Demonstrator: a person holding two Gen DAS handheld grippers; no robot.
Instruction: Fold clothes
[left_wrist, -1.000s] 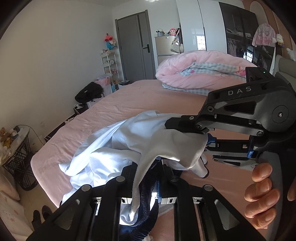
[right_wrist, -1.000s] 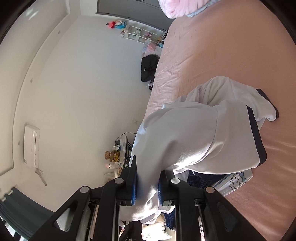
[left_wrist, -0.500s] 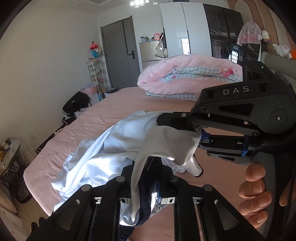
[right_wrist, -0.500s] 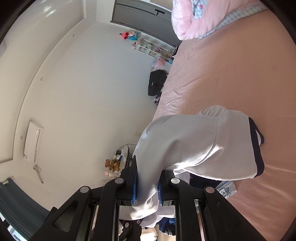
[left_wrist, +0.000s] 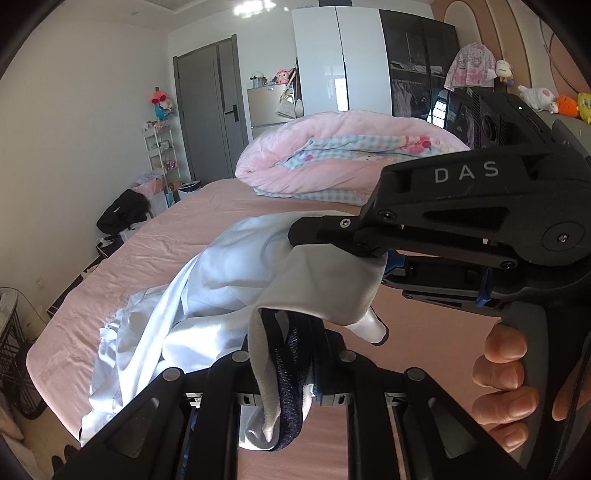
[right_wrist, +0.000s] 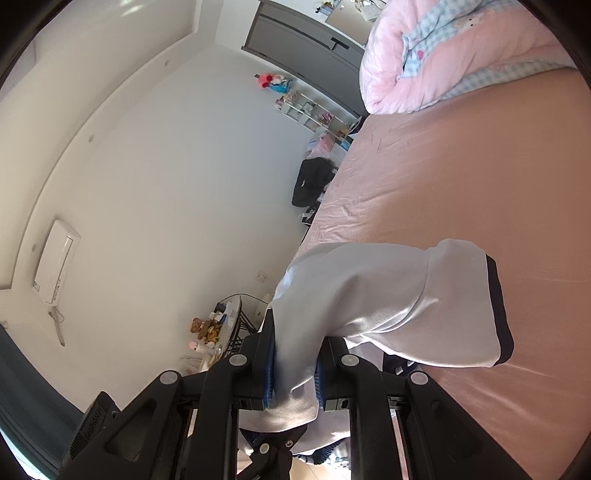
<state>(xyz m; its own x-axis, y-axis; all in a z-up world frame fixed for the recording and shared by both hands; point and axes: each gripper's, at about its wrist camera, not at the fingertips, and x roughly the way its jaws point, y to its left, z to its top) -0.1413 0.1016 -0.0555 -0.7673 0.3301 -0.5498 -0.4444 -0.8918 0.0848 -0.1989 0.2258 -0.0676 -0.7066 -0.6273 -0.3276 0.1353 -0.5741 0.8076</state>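
Observation:
A white garment (left_wrist: 236, 273) with dark navy trim hangs between both grippers above the pink bed (left_wrist: 155, 243). My left gripper (left_wrist: 286, 354) is shut on a bunched fold of it, white cloth and navy edging (left_wrist: 291, 373) pinched together. My right gripper (left_wrist: 306, 236) reaches in from the right, held by a hand (left_wrist: 506, 373), and is shut on the garment's upper edge. In the right wrist view the right gripper (right_wrist: 293, 354) clamps white cloth, and a sleeve (right_wrist: 406, 299) with a dark cuff (right_wrist: 496, 310) droops over the sheet. More white cloth (left_wrist: 140, 332) trails down onto the bed's near left corner.
A rolled pink duvet (left_wrist: 343, 162) lies at the far end of the bed. Beside the bed on the left are a black bag (left_wrist: 125, 218), a white shelf (left_wrist: 160, 155) and a grey door (left_wrist: 207, 110). A small round table (right_wrist: 229, 325) stands near the bed's corner.
Both grippers have risen and shifted with the garment in them. The sleeve has lifted off the sheet and less cloth lies on the bed. The right gripper has rolled.

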